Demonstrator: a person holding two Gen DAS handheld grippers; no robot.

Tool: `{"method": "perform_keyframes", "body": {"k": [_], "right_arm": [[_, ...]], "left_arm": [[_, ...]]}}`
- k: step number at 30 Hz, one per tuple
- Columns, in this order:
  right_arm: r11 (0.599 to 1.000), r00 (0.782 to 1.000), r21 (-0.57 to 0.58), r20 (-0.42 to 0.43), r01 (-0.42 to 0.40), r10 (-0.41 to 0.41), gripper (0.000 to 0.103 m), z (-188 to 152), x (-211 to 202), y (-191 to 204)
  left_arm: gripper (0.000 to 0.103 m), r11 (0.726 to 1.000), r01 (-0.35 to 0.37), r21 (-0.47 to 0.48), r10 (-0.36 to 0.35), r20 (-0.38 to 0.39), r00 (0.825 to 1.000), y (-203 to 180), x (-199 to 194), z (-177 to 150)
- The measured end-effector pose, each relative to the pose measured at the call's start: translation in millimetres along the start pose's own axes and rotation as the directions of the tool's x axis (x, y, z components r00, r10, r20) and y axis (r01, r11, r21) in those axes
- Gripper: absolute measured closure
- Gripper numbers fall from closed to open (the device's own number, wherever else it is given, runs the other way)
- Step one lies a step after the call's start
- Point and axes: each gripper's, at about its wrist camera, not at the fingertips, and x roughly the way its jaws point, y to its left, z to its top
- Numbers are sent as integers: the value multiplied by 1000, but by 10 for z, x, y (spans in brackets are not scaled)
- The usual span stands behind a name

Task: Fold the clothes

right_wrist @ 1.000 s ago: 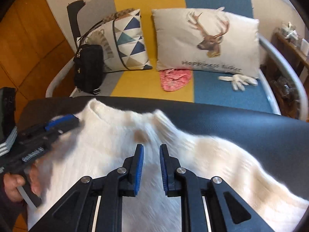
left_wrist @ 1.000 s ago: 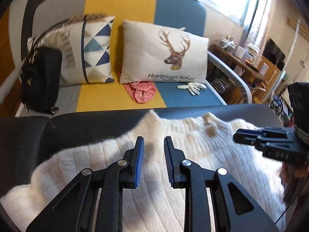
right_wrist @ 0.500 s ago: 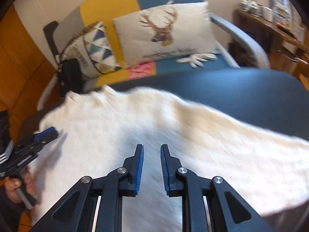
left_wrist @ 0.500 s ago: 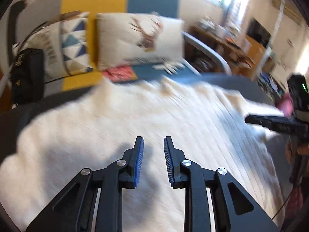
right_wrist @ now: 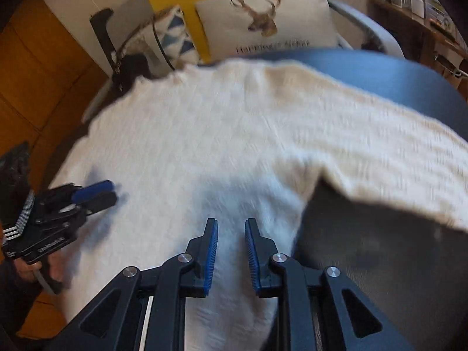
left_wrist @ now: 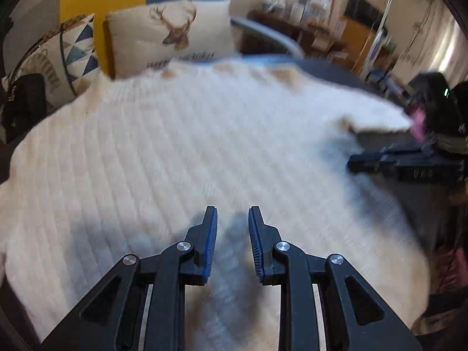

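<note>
Hovering over a white sweater [left_wrist: 181, 152] spread on the dark tabletop [right_wrist: 380, 251], the left tongs [left_wrist: 232, 219] and right tongs [right_wrist: 231, 231] both gape, gripping nothing.

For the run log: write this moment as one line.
stage: pre-fold | white ribbed knit sweater: spread on dark table | left gripper: jaws open, empty | right gripper: jaws open, empty
</note>
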Motion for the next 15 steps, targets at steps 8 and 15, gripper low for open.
{"method": "perform_keyframes", "body": {"k": [8,15], "right_arm": [[999,996,21,81,28,-30,86,216,-314,-82],[964,978,-191,-61,185,-200,89,535,232,15]], "left_arm": [[79,980,199,-26,-197,56,979,-348,-329,-70],[79,928,341,150,-341,-22,940,-1168,-282,-212]]}}
